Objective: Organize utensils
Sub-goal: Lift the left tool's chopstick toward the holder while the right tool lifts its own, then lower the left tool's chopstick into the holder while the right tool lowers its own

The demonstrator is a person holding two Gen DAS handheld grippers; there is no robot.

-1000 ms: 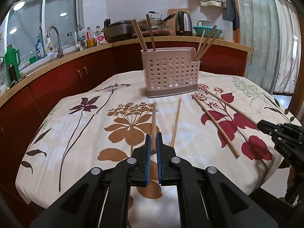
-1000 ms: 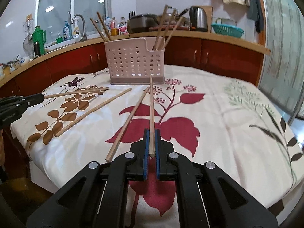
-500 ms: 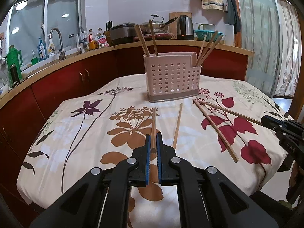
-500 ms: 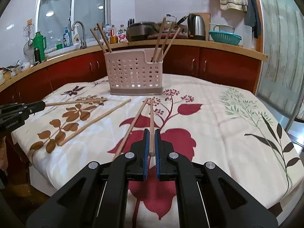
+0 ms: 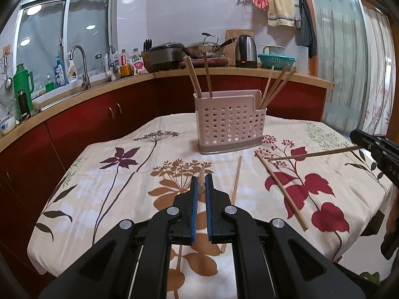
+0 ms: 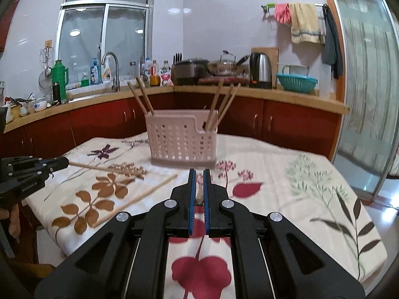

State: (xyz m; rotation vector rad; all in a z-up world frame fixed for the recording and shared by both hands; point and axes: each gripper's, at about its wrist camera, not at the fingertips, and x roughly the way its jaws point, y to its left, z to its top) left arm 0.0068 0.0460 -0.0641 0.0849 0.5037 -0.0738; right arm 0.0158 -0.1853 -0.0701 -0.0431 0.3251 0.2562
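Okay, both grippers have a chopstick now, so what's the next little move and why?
Probably carry each chopstick forward to the pink utensil holder and tip it in. The left gripper and the right gripper are each shut on a chopstick lifted clear of the tablecloth. The holder already has chopsticks standing in both ends, and two more lie loose on the cloth.

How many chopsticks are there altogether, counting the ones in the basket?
9: five stand in the basket, two at its left end, three at its right; two lie loose on the tablecloth; each gripper holds one. More could hide inside.
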